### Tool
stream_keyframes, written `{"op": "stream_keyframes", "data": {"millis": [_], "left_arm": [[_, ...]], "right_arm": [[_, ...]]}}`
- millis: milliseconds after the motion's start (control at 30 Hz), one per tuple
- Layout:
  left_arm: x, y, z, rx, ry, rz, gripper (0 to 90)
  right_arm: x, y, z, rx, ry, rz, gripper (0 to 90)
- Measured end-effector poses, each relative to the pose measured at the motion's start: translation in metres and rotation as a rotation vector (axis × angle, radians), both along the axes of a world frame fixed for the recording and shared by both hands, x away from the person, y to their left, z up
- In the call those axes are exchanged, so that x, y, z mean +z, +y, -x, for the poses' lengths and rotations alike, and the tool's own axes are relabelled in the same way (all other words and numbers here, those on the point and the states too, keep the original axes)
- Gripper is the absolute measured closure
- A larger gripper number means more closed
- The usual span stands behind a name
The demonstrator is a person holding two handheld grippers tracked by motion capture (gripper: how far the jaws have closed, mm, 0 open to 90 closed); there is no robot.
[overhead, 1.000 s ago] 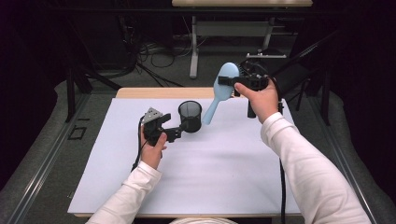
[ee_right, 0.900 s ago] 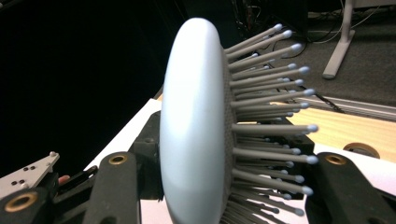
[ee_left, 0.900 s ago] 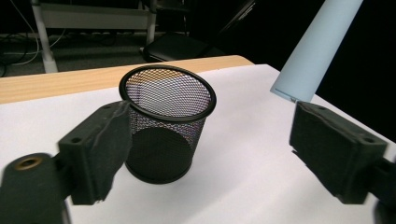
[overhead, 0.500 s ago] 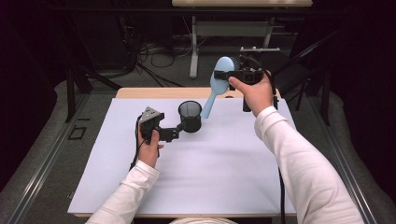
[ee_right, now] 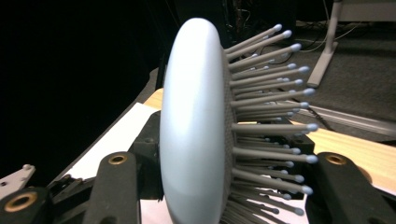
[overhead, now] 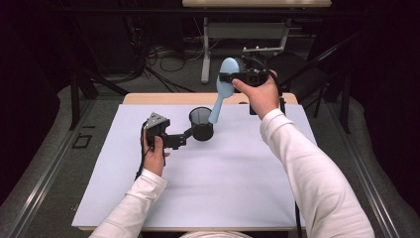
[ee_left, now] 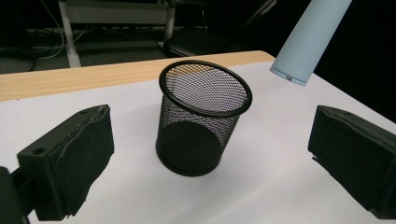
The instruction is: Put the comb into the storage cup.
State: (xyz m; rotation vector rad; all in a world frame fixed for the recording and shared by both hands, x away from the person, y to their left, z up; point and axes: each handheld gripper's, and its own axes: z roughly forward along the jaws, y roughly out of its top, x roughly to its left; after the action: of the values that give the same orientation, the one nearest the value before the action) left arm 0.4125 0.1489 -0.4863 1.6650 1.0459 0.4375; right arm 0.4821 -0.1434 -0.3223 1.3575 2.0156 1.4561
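A black mesh cup [overhead: 200,124] stands upright on the white mat [overhead: 208,188] toward the back. My left gripper [overhead: 184,139] lies low just left of it, open; in the left gripper view the cup [ee_left: 203,119] stands a little ahead between the wide-apart pads [ee_left: 70,163], untouched. My right gripper [overhead: 236,78] is held high, shut on the head of a light blue hairbrush [overhead: 223,89]. The brush handle slants down, and its end [ee_left: 299,46] hangs just above the cup's right rim. In the right gripper view the brush head [ee_right: 194,126] sits edge-on between the jaws, bristles [ee_right: 266,121] pointing right.
The mat covers a wooden table whose bare edge [overhead: 163,98] shows at the back. Behind it are dark floor, cables [overhead: 163,64] and a white desk frame [overhead: 247,32]. Metal rails [overhead: 44,163] run along the left side.
The right hand has carried the brush slightly left and turned it more upright, bringing the handle end closer over the cup. The left gripper has hardly moved.
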Motion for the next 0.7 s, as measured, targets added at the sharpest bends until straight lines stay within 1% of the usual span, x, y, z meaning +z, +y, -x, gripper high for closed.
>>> {"op": "stream_keyframes", "data": {"millis": [133,267,467,567,700], "left_arm": [[0.001,0.004,-0.001,0.003,0.003,0.006,0.5],[0.001,0.006,-0.002,0.011,0.006,0.012,0.5],[0.001,0.009,-0.003,0.018,0.006,0.011,0.5],[0.0,0.009,-0.004,0.02,0.008,0.009,0.5],[0.0,0.009,-0.004,0.019,0.01,0.01,0.5]], "right_arm": [[0.003,0.003,-0.004,-0.015,-0.015,-0.006,46.7],[0.003,0.006,-0.008,-0.034,-0.034,0.017,46.7],[-0.001,0.007,-0.016,-0.068,-0.034,0.015,46.7],[-0.002,0.009,-0.019,-0.088,-0.042,0.03,46.7],[-0.003,0.013,-0.022,-0.098,-0.057,0.053,46.7]]}}
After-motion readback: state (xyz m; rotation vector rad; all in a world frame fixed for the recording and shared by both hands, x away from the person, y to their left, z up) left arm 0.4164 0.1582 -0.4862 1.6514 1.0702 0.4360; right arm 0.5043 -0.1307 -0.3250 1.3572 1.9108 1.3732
